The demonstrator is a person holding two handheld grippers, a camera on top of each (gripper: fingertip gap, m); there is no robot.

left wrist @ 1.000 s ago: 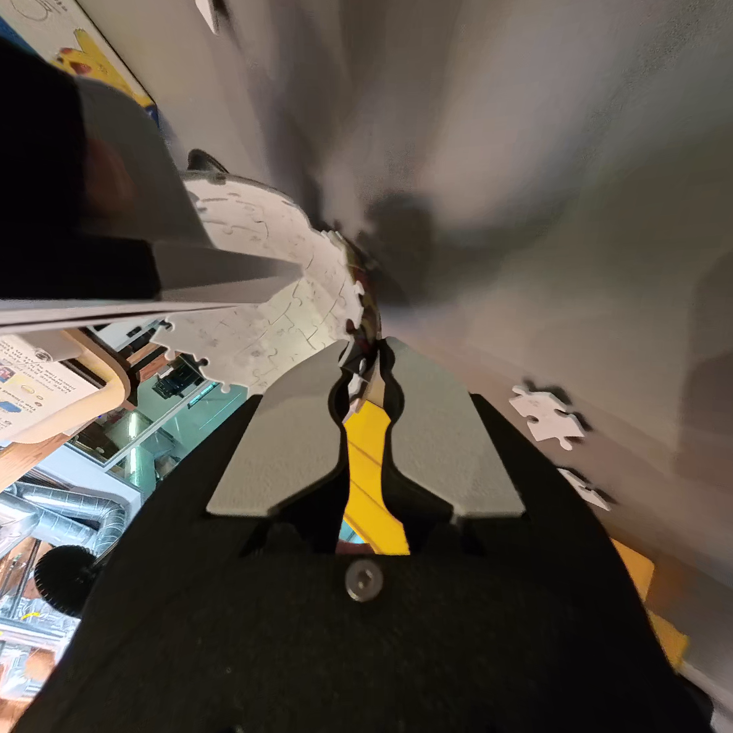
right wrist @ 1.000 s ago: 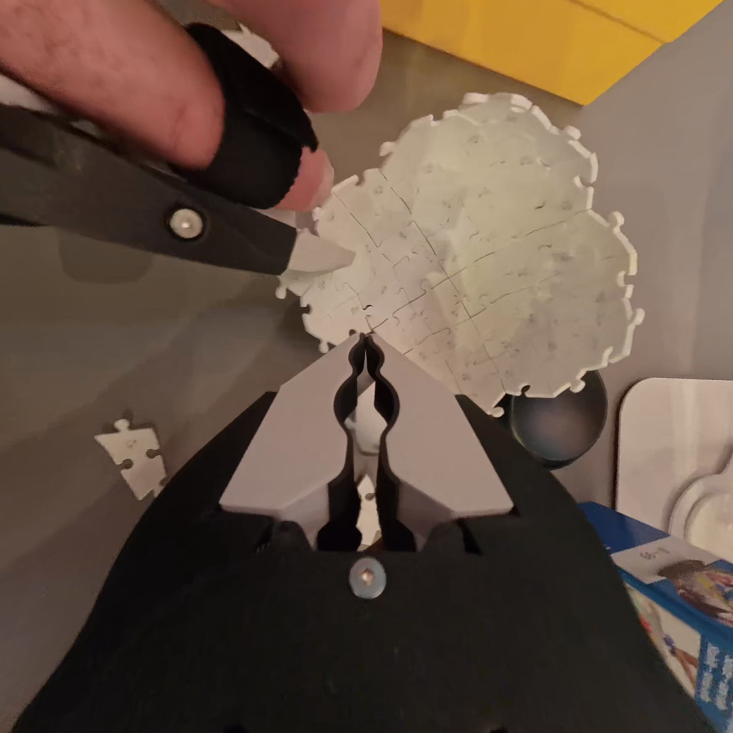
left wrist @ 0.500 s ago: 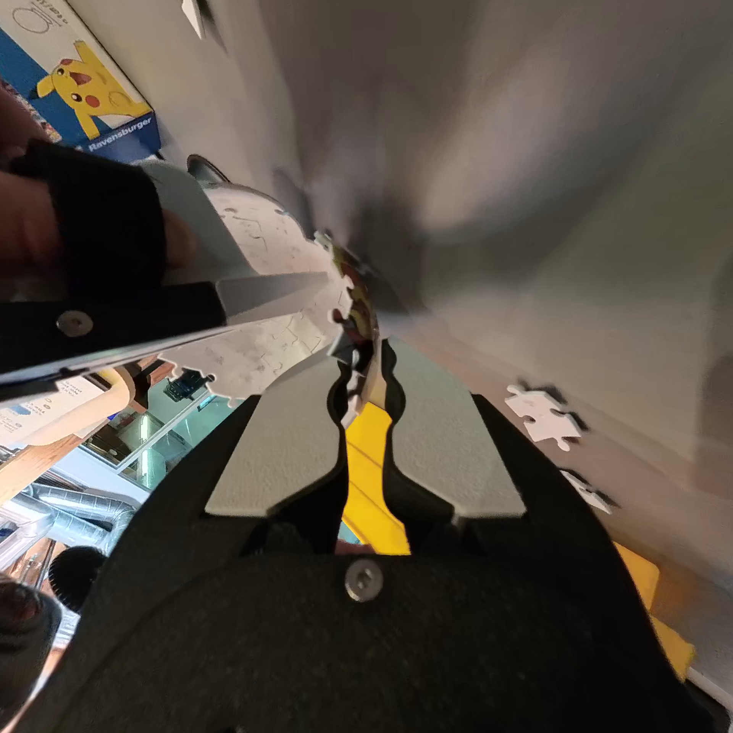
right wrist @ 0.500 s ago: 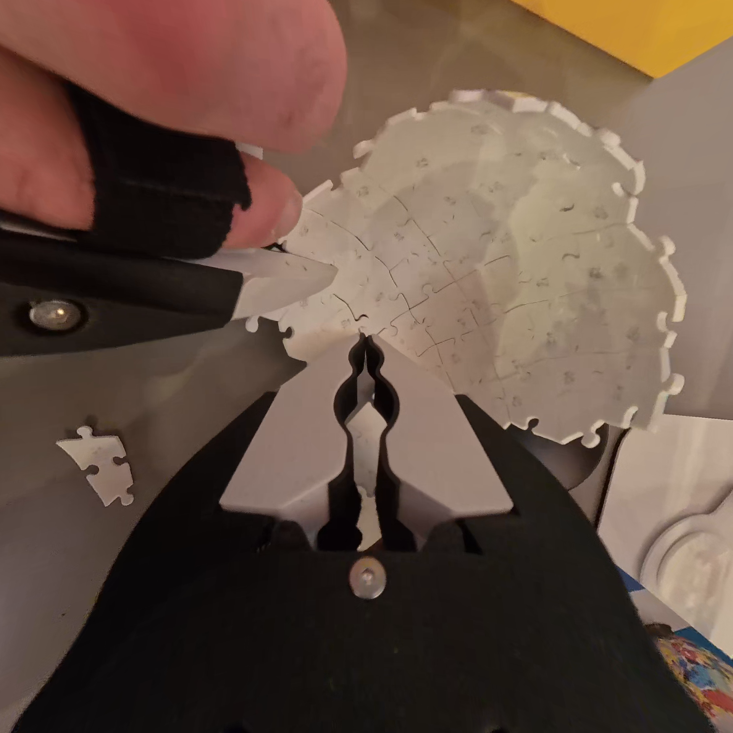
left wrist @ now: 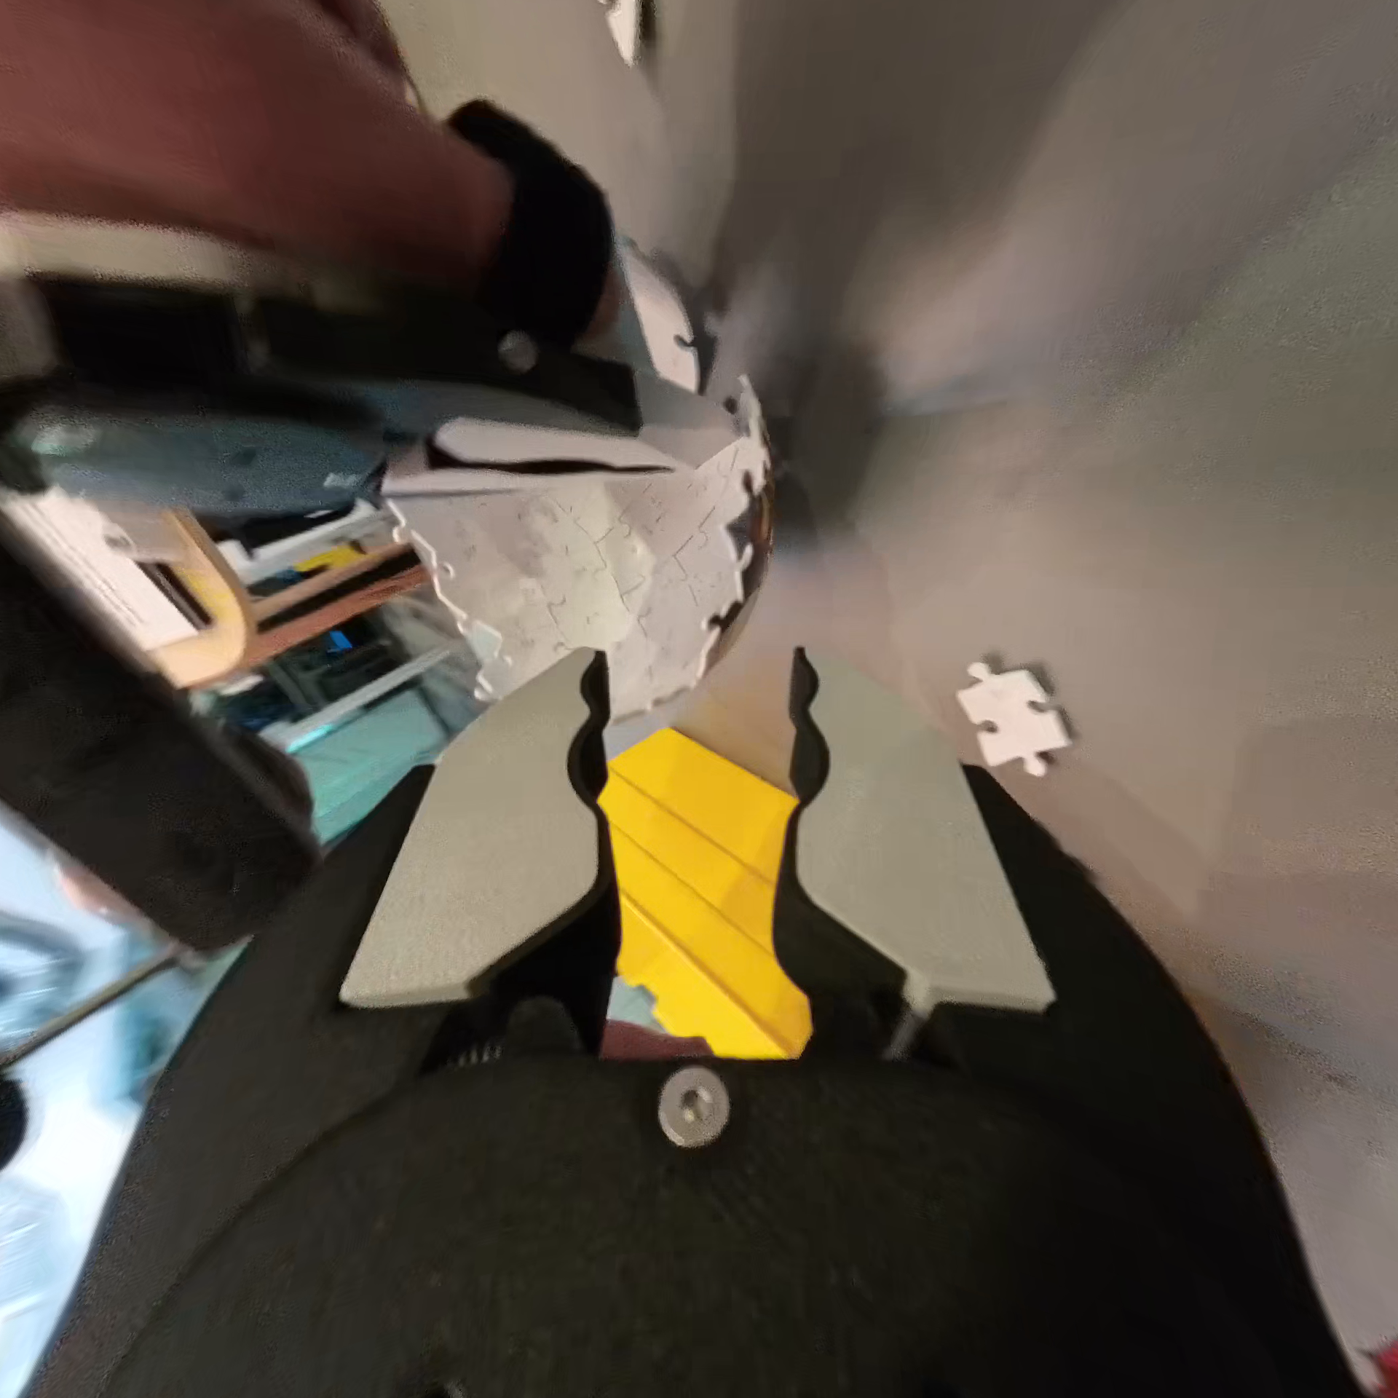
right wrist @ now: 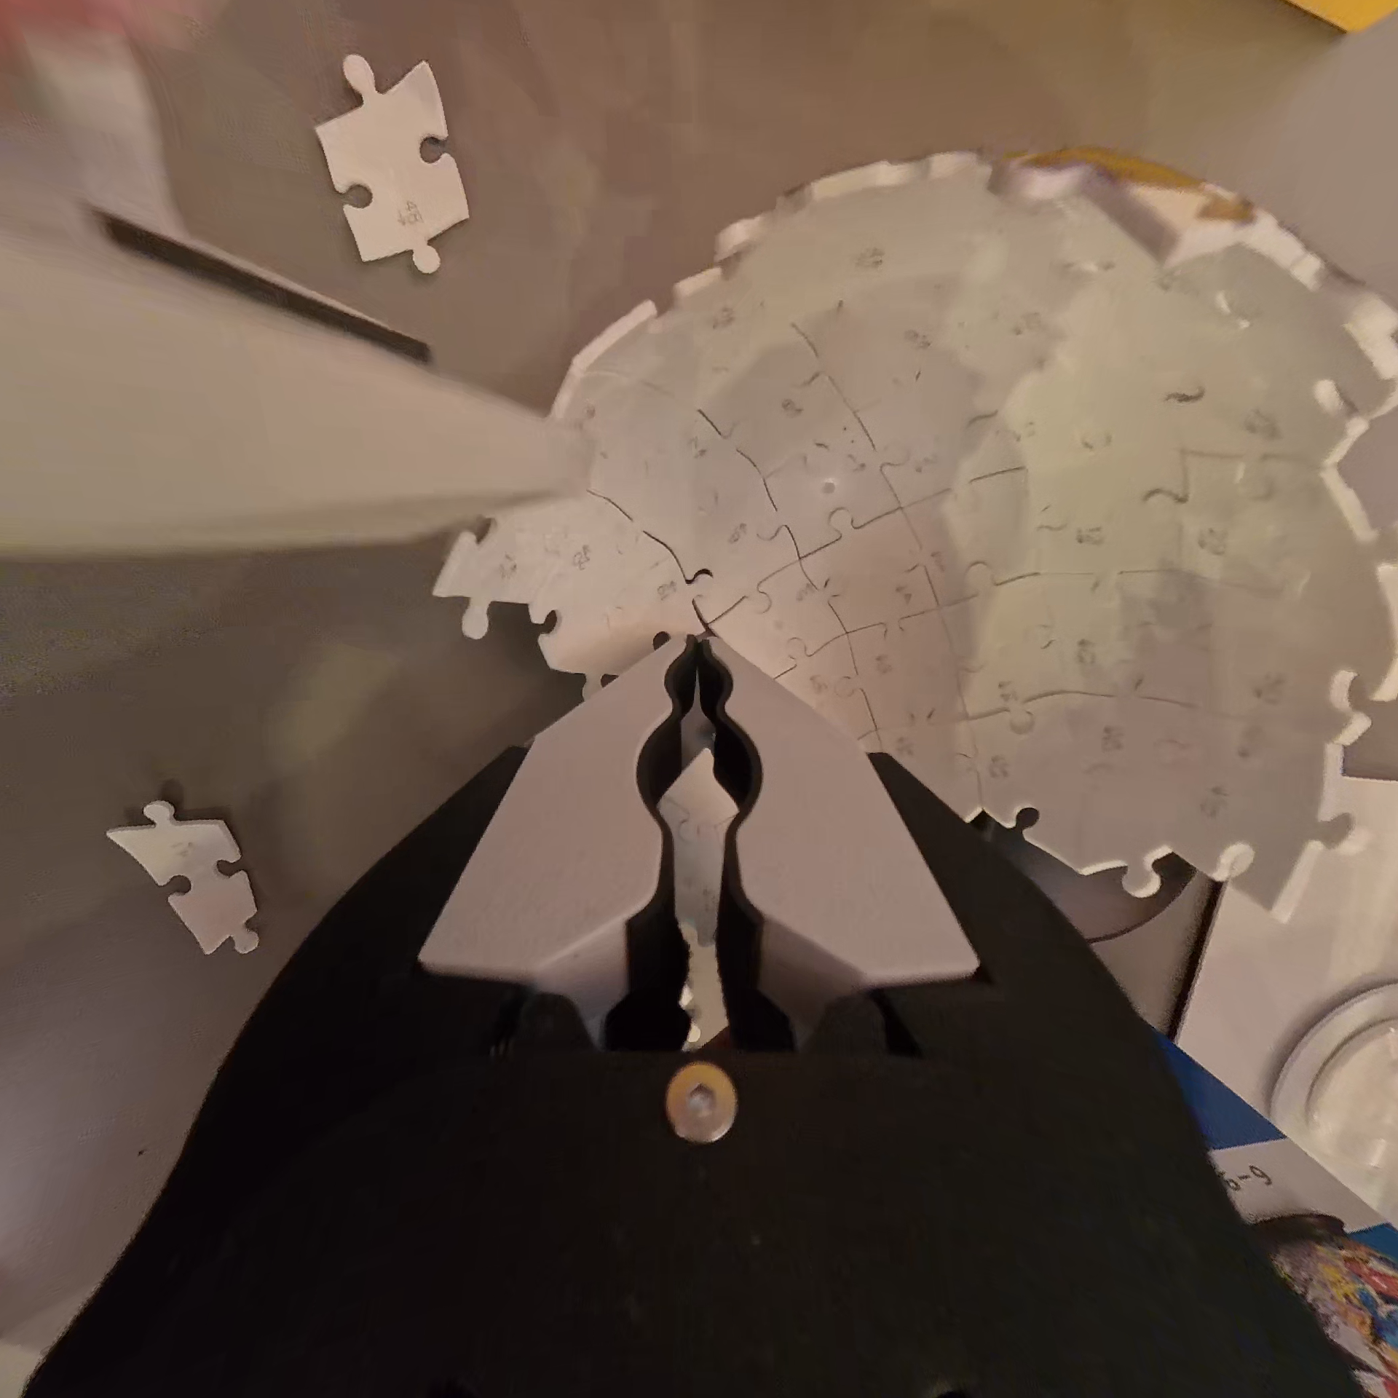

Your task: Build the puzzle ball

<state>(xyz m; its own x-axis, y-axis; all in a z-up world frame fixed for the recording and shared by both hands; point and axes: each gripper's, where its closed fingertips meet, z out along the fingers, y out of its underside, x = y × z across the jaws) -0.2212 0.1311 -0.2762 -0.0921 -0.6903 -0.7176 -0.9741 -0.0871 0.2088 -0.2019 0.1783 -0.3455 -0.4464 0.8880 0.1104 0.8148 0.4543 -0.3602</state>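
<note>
The right gripper (right wrist: 697, 643) pinches the edge of the half-built puzzle ball (right wrist: 983, 545), a white curved shell held just above the grey table (right wrist: 227, 681). The left gripper (left wrist: 696, 673) has its fingers spread apart, holding nothing. Loose puzzle pieces (right wrist: 391, 163) lie nearby.

The half-built puzzle ball (right wrist: 983, 545) is a white curved shell with a jagged rim. Two loose white pieces (right wrist: 393, 163) (right wrist: 189, 874) lie well apart on the grey tabletop (right wrist: 189, 681)
</note>
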